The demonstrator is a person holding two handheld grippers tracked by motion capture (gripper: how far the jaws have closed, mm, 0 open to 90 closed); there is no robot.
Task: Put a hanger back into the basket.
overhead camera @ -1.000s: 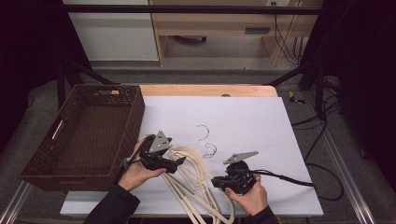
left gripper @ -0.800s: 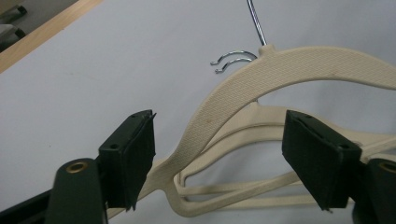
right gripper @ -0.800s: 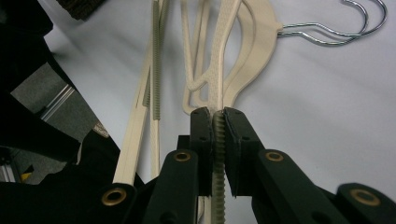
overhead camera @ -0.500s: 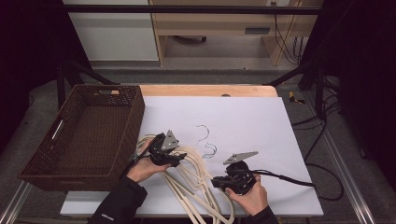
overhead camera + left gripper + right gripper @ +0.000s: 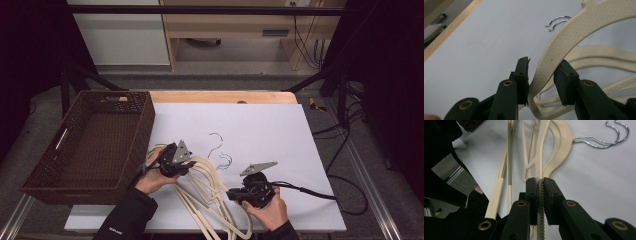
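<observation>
A bundle of cream plastic hangers (image 5: 207, 182) with metal hooks (image 5: 224, 160) lies on the white sheet near the front. My left gripper (image 5: 190, 167) reaches into the bundle from the left. In the left gripper view its jaws (image 5: 544, 65) have just been closing around the broad textured arm of a hanger (image 5: 564, 42); a thin gap still shows at the left pad. My right gripper (image 5: 232, 194) is at the bundle's right side. In the right gripper view it (image 5: 540, 181) is shut on a narrow ribbed hanger bar (image 5: 540, 157), pads pressed on both faces.
A dark wicker basket (image 5: 146, 117) stands at the left, overhanging the sheet's edge. A loose metal hook (image 5: 216, 137) lies on the white sheet (image 5: 270, 125) beyond the bundle. The right gripper's cable (image 5: 320, 192) trails off to the right.
The left hand has shifted slightly right and farther into the hanger bundle, and its jaws have narrowed around a hanger arm. The right hand has stayed put.
</observation>
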